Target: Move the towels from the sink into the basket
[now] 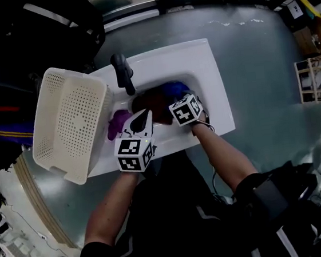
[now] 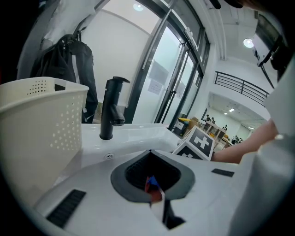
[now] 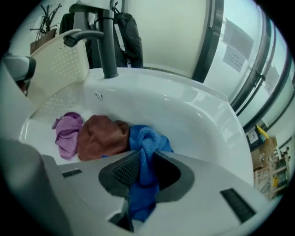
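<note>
closest in, the blue towel [image 3: 143,138] is pinched in the right gripper [image 3: 146,173]. its jaws are clamped on a bunched fold that runs twelve to six between the pads, and the rest of the cloth is heaped at the tips. it hasn't left the sink [image 3: 193,115] yet. just beside it at ten o'clock sits the brown towel [image 3: 101,136], and past that at nine the purple towel [image 3: 68,133], both loose on the white bowl.

the left gripper [image 2: 154,186] hangs over the near rim with its jaws drawn together on nothing (only a sliver of colour shows through the slit).

seen from the head view, the basket [image 1: 70,121] stands empty on the sink's left edge, at about nine o'clock from the right gripper, beyond the black faucet [image 1: 122,72]. the left gripper is nearer the basket, but the right one has the cloth, so i'd guess the carry has to rise and cross leftward over the other two towels.
</note>
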Tool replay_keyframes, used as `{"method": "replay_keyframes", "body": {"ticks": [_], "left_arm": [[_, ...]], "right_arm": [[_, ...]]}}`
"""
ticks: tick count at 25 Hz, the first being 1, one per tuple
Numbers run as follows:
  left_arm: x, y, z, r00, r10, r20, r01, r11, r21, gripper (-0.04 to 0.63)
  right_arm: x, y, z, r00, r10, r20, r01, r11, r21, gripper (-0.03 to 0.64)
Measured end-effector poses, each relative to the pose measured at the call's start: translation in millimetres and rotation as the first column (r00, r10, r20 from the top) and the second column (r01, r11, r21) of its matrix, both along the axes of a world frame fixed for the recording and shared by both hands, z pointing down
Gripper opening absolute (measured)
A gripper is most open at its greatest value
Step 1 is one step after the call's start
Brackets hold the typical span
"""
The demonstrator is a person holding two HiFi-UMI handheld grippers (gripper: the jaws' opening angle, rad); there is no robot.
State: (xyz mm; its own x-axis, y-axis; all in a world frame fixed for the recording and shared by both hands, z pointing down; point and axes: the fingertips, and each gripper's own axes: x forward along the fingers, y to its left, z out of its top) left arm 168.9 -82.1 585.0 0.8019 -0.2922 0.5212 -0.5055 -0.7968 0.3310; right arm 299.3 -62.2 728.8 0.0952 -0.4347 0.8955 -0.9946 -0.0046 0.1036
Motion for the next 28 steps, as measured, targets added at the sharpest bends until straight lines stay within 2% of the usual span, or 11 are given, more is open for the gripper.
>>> {"method": "replay_keyframes", "body": {"ticks": [8,15,19,23,28], "left_arm": [[-10.5,-0.3,-51.7,0.997,-0.039,-0.064,0.043,0.997,0.057,0.006],[-29.2,-6.1,-93.4,0.99,-0.1,-0.098,0.111,0.988,0.111,0.006],[-42.4,-15.4,-117.2,0.98,-0.164,-0.109,0.179,0.973,0.147,0.006],[-56.8,-23.9,-135.7,0.967,-0.224,-0.123,0.241,0.958,0.153,0.006],[-78.4,-36.5,-153.5,0.939,-0.309,-0.149,0.332,0.928,0.167,0.006]], "right_arm": [[-10.8,-1.5,-84.4,0.998,0.002,0.058,-0.011,0.987,0.161,0.091],[-40.1,-10.2,-164.4,0.985,-0.072,0.156,0.02,0.949,0.315,0.091],[-59.7,-16.9,-210.0,0.966,-0.188,0.179,0.102,0.908,0.405,0.091],[-83.9,-19.2,-248.4,0.927,-0.304,0.221,0.169,0.863,0.476,0.091],[-116.6,-30.6,-283.8,0.851,-0.475,0.223,0.295,0.784,0.546,0.091]]}}
